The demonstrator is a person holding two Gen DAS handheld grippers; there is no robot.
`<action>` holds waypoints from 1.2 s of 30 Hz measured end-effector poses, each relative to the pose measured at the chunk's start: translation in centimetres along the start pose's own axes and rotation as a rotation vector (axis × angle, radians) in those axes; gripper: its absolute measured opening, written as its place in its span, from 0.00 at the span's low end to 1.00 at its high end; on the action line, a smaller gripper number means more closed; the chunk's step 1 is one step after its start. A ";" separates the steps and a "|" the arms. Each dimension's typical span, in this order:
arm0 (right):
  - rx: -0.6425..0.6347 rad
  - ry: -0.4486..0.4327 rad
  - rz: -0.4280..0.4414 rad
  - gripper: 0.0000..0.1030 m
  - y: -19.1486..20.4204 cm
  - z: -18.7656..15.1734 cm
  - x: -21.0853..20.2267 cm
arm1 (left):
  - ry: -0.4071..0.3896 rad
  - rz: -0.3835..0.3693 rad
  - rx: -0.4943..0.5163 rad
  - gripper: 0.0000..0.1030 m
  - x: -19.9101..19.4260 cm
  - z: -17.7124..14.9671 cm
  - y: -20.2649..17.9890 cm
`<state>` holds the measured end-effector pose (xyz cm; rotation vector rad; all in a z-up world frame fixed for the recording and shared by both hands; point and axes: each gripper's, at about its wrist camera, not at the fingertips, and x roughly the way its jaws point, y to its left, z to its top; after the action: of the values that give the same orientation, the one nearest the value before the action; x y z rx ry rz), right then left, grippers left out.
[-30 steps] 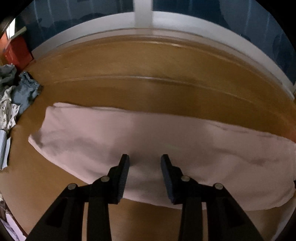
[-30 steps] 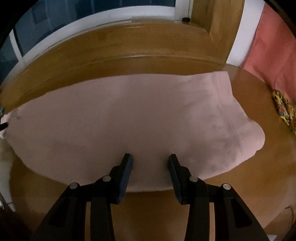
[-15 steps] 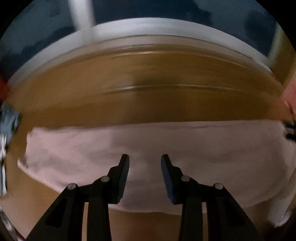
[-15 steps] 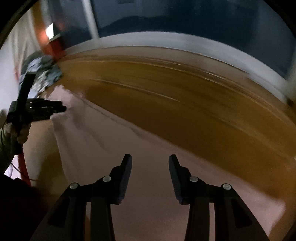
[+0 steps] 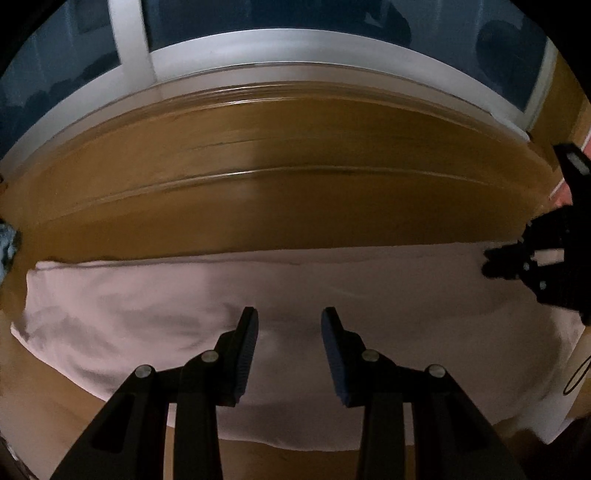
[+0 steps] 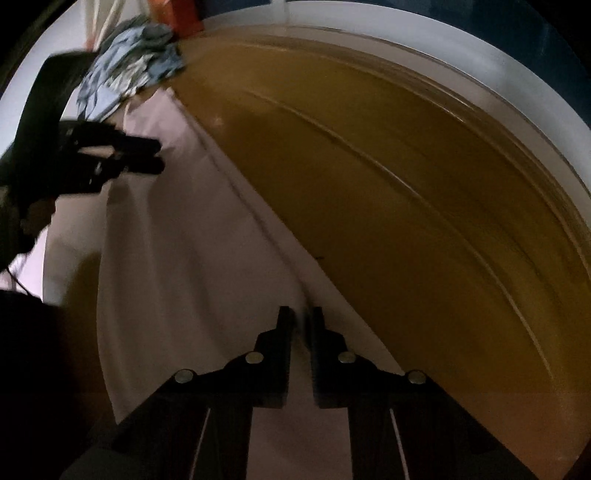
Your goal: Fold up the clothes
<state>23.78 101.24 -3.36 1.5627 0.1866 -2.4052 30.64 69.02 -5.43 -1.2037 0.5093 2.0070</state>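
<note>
A pale pink garment (image 5: pixel 295 291) lies folded into a long band on the wooden table (image 5: pixel 280 206). My left gripper (image 5: pixel 289 328) is open and hovers over the middle of its near half. My right gripper (image 6: pixel 303 325) has closed to a narrow gap on the garment's far edge (image 6: pixel 258 218), where a fold seam runs. The right gripper also shows at the garment's right end in the left wrist view (image 5: pixel 517 258). The left gripper shows at the left in the right wrist view (image 6: pixel 144 155), over the garment's other end.
A heap of blue and patterned clothes (image 6: pixel 129 62) lies at the table's far left corner beside an orange box (image 6: pixel 181 18). A raised wooden ledge (image 5: pixel 295 110) and a white window frame (image 5: pixel 258 48) run behind the table.
My right gripper swung round to the garment's right end and closed on its far edge. My left gripper shifted right along the garment and stayed open.
</note>
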 end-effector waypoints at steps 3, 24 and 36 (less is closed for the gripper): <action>-0.015 -0.043 -0.013 0.02 0.0 0.1 -0.8 | -0.004 0.027 -0.017 0.32 -0.4 -0.3 0.4; 0.069 -0.136 -0.011 0.31 -0.5 2.9 -1.7 | 0.010 0.057 -0.040 0.32 0.4 -1.1 0.7; -0.029 -0.149 0.163 0.17 2.8 7.9 4.0 | -0.013 -0.183 0.081 0.32 -0.9 -2.8 -5.0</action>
<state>16.13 95.99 -3.62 1.3247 0.0615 -2.3671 36.26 70.13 -5.82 -1.1456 0.4528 1.8217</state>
